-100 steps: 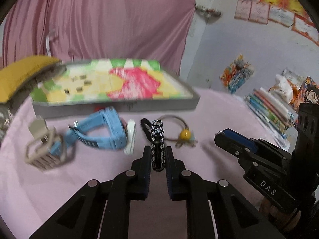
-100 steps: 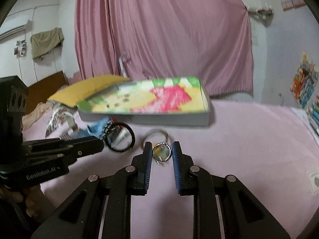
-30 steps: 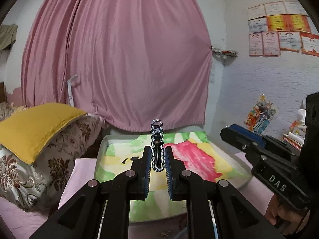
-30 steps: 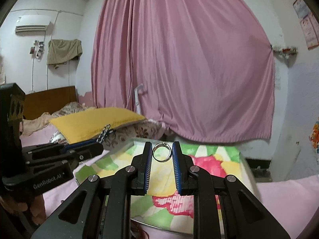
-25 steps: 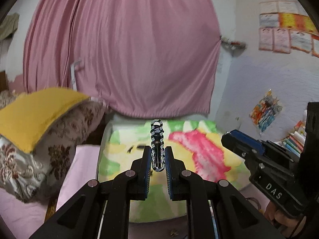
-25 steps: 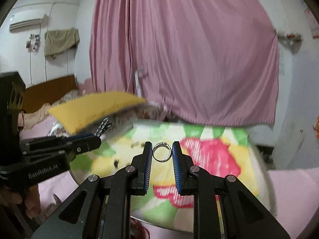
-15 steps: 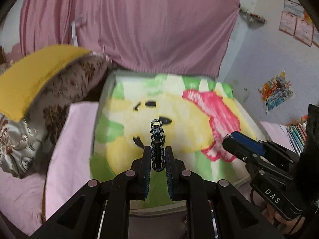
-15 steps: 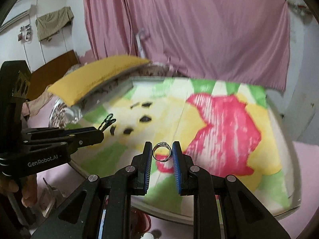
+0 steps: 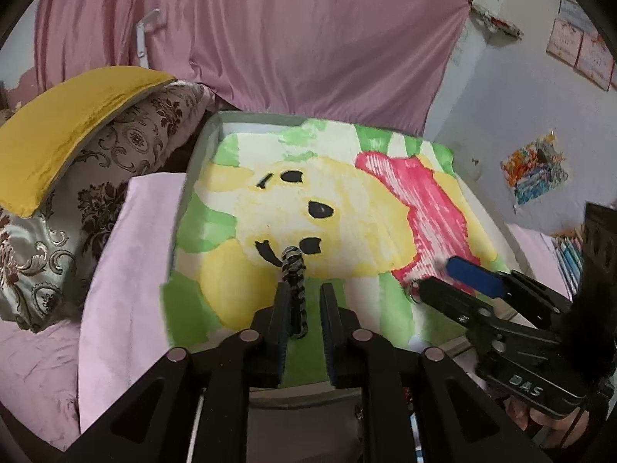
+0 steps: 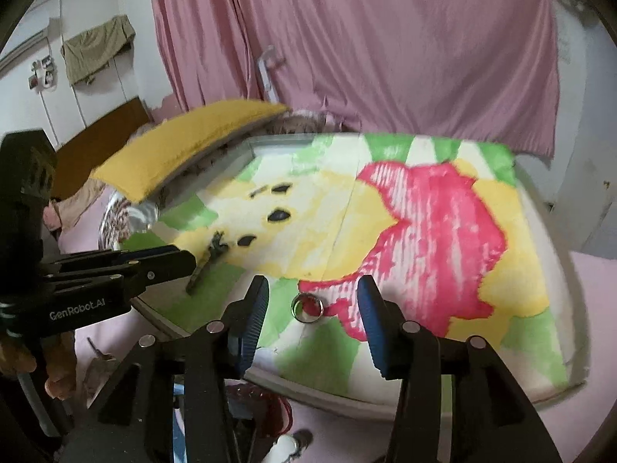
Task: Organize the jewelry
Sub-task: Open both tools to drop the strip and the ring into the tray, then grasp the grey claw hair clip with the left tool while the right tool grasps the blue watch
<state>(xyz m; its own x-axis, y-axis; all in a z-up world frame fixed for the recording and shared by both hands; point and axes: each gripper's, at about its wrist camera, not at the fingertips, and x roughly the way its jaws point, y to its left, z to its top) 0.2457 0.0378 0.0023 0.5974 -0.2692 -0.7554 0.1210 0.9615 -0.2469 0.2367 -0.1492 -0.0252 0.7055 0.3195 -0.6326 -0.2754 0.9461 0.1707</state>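
A grey-rimmed tray with a yellow, pink and green lining lies under both grippers. My left gripper has its jaws opening. The black-and-white braided bracelet lies between them on the lining, against the left finger and clear of the right pad. In the right wrist view the bracelet rests flat on the tray just past the left gripper. My right gripper is opening wide, and the silver ring lies loose on the lining between its fingers. The ring also shows under the right gripper.
A yellow cushion on a patterned pillow sits left of the tray. A pink curtain hangs behind. Pink bedding surrounds the tray. Small items, one red, lie before its front rim. Books stack at the right.
Both grippers tilted down over the tray. Their jaws parted: the ring dropped from the right gripper onto the lining, and the bracelet came free of the left grip.
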